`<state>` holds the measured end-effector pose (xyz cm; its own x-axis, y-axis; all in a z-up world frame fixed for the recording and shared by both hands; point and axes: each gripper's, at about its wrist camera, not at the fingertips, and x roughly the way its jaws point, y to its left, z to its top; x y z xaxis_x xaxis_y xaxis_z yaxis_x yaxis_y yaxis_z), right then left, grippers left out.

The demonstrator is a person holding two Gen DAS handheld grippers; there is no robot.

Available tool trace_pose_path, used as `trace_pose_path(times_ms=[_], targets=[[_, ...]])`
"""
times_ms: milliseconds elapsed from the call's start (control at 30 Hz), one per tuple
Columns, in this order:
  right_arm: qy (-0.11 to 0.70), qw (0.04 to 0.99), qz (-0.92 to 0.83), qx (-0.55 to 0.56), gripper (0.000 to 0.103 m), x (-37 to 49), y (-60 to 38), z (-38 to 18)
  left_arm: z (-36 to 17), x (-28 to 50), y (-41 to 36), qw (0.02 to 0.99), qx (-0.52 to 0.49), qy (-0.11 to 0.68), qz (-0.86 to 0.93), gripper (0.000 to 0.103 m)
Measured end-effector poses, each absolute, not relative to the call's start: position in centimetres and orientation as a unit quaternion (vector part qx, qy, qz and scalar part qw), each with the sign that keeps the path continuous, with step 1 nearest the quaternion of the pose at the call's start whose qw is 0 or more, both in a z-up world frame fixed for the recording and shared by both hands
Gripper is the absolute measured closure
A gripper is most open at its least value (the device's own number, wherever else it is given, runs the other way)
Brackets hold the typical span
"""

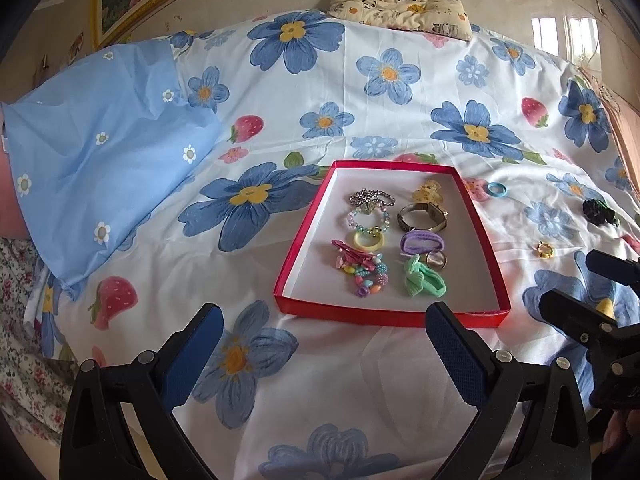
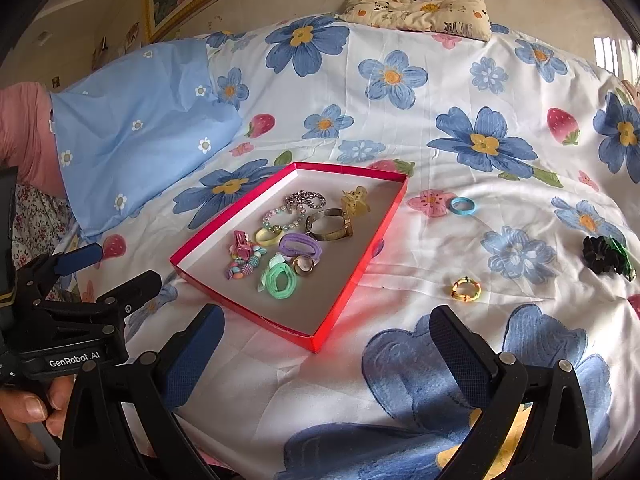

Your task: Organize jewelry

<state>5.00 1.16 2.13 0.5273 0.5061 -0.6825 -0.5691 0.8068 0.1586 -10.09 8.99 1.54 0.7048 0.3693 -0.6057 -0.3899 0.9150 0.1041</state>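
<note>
The right gripper (image 2: 326,344) hangs wide open and empty over the flowered bedspread (image 2: 420,92). The yellow beaded ring (image 2: 465,289) lies just ahead, slightly to its right, outside the red tray (image 2: 362,258). The left gripper (image 1: 324,340), equally wide, sits farther away.

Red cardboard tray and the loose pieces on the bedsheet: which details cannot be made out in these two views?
- Bead cluster in the red cardboard tray: left view, pieces tangled, count unclear.
- Black scrunchie: right view, edge distortion blurs its green part.
- Small yellow ring: left view, too small for its pattern.
</note>
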Motion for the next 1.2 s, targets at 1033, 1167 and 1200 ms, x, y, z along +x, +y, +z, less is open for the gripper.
trace_pose_path(times_ms=[1033, 1167, 1200], targets=[[0.373, 0.875, 0.306, -0.033, 0.000, 5.9, 0.7, 2.9, 2.0, -9.3, 9.8, 0.925, -0.031, 0.324, 0.194, 0.001], [0.374, 0.875, 0.307, -0.036, 0.000, 5.9, 0.9, 2.6, 2.0, -9.3, 9.7, 0.925, -0.032, 0.324, 0.194, 0.001], [0.374, 0.874, 0.306, -0.037, 0.000, 5.8, 0.9, 2.5, 2.0, -9.3, 9.7, 0.925, -0.031, 0.324, 0.195, 0.001]])
